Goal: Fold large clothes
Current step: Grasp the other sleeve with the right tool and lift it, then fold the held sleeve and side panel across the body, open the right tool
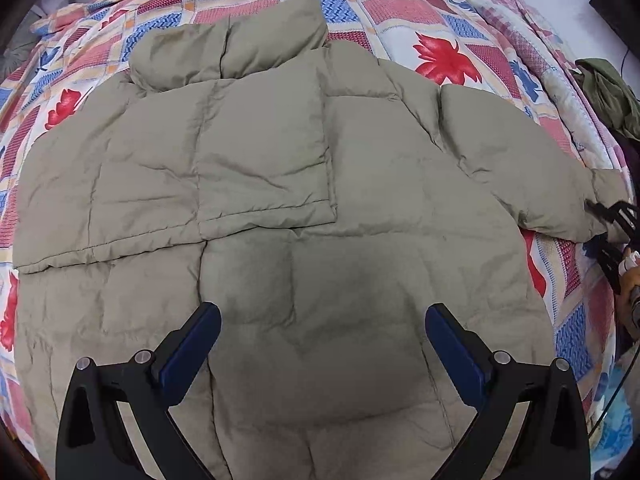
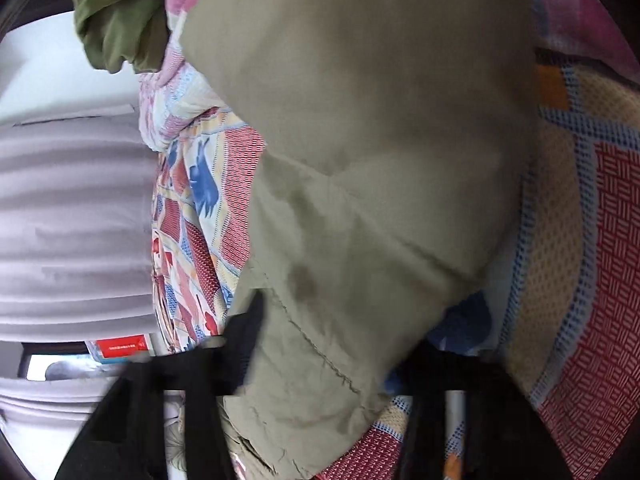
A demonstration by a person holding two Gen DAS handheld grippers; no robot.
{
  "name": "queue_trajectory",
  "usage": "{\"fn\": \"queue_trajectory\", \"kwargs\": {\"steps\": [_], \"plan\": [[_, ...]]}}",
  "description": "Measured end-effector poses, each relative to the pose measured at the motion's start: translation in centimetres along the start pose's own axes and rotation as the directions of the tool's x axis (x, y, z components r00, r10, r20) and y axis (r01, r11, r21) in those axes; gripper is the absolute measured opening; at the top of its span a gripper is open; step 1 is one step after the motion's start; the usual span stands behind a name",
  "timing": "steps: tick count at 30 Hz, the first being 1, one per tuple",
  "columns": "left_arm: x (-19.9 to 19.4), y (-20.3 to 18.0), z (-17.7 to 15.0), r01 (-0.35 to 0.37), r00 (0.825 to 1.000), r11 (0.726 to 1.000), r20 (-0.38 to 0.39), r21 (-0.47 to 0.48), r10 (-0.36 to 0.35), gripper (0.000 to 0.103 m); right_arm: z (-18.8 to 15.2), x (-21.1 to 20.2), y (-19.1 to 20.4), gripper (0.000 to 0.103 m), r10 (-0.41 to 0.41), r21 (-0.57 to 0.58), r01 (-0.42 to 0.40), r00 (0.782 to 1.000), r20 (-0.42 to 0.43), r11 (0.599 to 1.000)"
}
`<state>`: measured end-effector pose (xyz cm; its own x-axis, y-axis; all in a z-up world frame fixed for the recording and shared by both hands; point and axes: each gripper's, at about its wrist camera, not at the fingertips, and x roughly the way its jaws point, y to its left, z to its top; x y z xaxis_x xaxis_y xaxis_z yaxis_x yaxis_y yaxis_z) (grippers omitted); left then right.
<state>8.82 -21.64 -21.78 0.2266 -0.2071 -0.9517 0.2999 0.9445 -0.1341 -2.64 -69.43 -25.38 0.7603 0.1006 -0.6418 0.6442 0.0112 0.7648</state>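
Note:
A khaki puffer jacket [image 1: 280, 184] lies flat on the patterned bed, collar at the far side. Its left sleeve [image 1: 264, 148] is folded across the body. Its right sleeve [image 1: 520, 160] stretches out to the right. My left gripper [image 1: 322, 316] is open and empty, hovering above the jacket's lower body. My right gripper [image 1: 616, 216] shows at the right edge, at the cuff of the right sleeve. In the right wrist view, blurred, the right gripper [image 2: 332, 344] has its fingers on either side of the sleeve cuff [image 2: 360, 240].
The bedspread [image 1: 448, 12] has red and blue leaf squares. An olive green garment [image 1: 608, 88] lies at the bed's right edge, and it also shows in the right wrist view [image 2: 116, 20]. A grey curtain [image 2: 72, 220] hangs beside the bed.

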Motion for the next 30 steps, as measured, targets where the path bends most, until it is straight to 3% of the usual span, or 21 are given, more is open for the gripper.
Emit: {"fn": "queue_trajectory", "kwargs": {"steps": [1, 2, 9, 14, 20, 23, 25, 30], "plan": [[-0.2, 0.2, 0.2, -0.003, 1.000, 1.000, 0.006, -0.002, 0.003, 0.102, 0.1, 0.0, 0.1, 0.011, -0.002, 0.010, 0.002, 1.000, -0.004, 1.000], [-0.4, 0.4, 0.3, -0.003, 1.000, 1.000, 0.010, -0.003, 0.003, 0.102, 0.0, -0.2, 0.4, 0.006, -0.001, 0.005, 0.001, 1.000, 0.001, 1.000], [-1.6, 3.4, 0.8, 0.012, 0.999, 0.999, 0.030, -0.035, -0.011, 0.102, -2.6, -2.0, 8.4, 0.006, 0.072, -0.244, -0.074, 0.997, -0.018, 0.967], [-2.6, 6.6, 1.0, -0.009, 0.998, 0.998, 0.055, -0.068, 0.013, 0.102, -9.3, -1.3, 17.3, 0.006, 0.124, -0.491, -0.161, 0.986, -0.109, 0.856], [-3.8, 11.8, 0.9, -0.054, 0.995, 0.993, 0.078, -0.107, 0.063, 0.102, -23.1, 2.7, 25.7, 0.006, 0.068, -0.762, -0.241, 0.965, -0.252, 0.600], [-4.3, 14.9, 0.6, -0.080, 0.991, 0.986, 0.091, -0.149, 0.094, 0.102, -29.9, 5.6, 26.6, 0.006, 0.008, -0.815, -0.273, 0.950, -0.313, 0.510], [-4.4, 16.9, 0.4, -0.091, 0.990, 0.981, 0.089, -0.170, 0.107, 0.102, -33.4, 7.5, 25.7, 0.006, -0.038, -0.824, -0.288, 0.936, -0.350, 0.489], [-4.5, 21.2, -0.6, -0.116, 0.987, 0.970, 0.085, -0.215, 0.137, 0.102, -39.6, 13.1, 21.3, 0.006, -0.197, -0.841, -0.247, 0.905, -0.378, 0.481]]}}
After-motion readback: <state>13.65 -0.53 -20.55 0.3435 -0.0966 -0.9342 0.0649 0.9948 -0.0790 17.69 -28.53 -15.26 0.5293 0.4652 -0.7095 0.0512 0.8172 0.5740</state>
